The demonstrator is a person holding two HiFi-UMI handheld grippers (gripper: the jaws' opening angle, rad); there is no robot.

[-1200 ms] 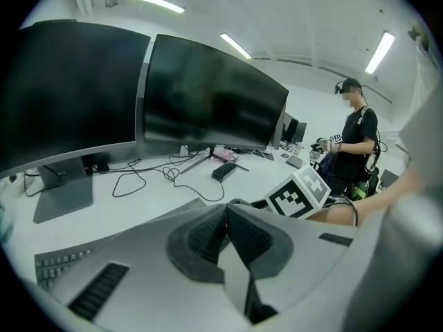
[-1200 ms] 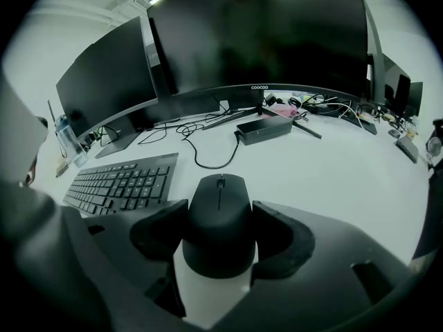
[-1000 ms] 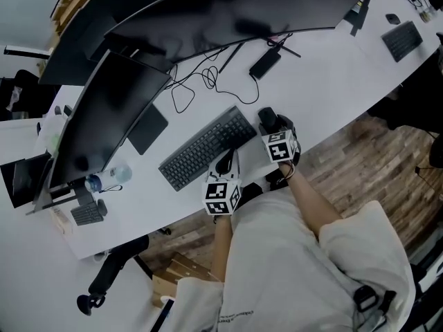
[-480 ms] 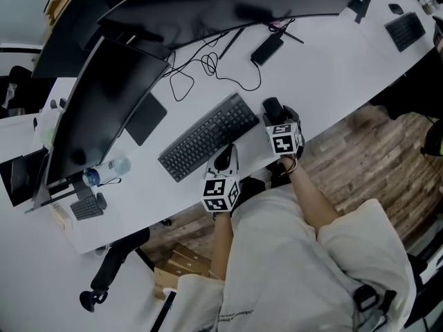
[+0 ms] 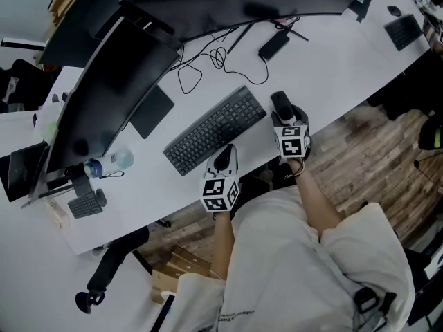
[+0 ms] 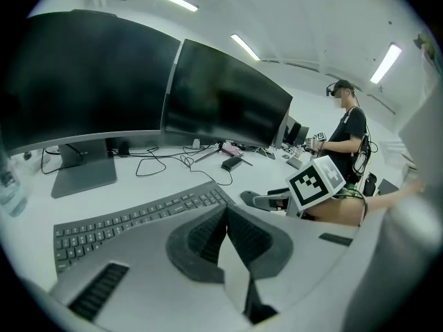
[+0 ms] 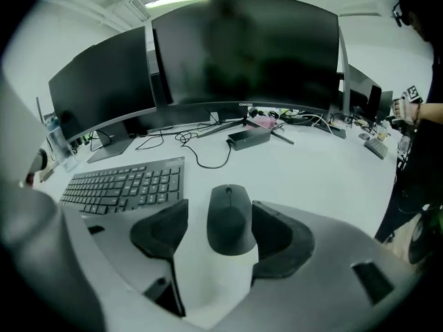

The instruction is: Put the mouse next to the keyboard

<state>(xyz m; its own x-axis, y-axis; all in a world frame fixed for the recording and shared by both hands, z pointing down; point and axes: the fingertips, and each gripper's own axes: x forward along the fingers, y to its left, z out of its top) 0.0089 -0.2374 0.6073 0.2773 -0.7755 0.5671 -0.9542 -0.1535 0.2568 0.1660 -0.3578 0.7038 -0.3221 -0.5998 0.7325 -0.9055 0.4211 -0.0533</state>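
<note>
Mouse (image 5: 279, 102) at desk (image 5: 325, 68) front edge, just right of keyboard (image 5: 215, 130), between parted jaws of right gripper (image 7: 219, 221), unclamped. Left gripper (image 6: 225, 213) clenched, empty.

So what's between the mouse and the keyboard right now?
Only a strip of bare white desk, seen in the right gripper view between the mouse and the keyboard.

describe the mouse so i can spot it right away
Start at the curved monitor, then the dark keyboard before it. The mouse lies on the white desk just off that keyboard's right end. Unlike the other mouse far along the desk, it sits between the right gripper's open jaws.
</note>
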